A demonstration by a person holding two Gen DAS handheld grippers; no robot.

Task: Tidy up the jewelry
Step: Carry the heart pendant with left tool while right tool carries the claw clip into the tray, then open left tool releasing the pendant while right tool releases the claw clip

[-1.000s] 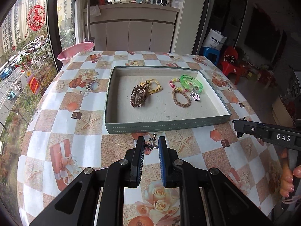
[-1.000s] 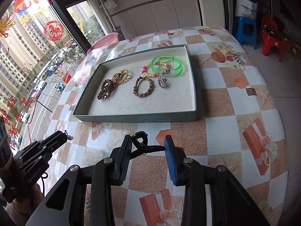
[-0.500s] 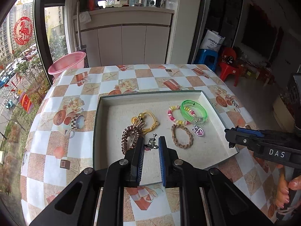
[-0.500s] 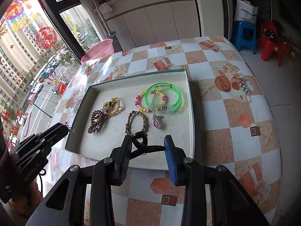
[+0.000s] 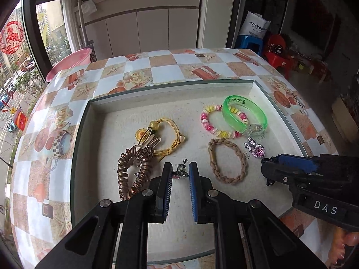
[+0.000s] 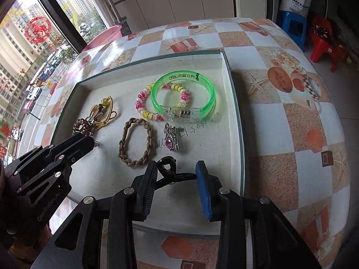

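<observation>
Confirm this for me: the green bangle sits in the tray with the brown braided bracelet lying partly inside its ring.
Not quite. The green bangle is in the tray, but it is the pink-and-yellow beaded bracelet that lies partly inside its ring. The brown braided bracelet lies apart, nearer the camera. The right wrist view shows this.

Daylit window [image 5: 27, 51] left, white cabinets [image 5: 143, 29] behind, blue stool [image 6: 294, 25], perhaps red chair [image 6: 325, 44] right

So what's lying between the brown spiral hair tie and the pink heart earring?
The braided brown bracelet sits between the spiral hair tie and heart earring, per the left wrist view.
</observation>
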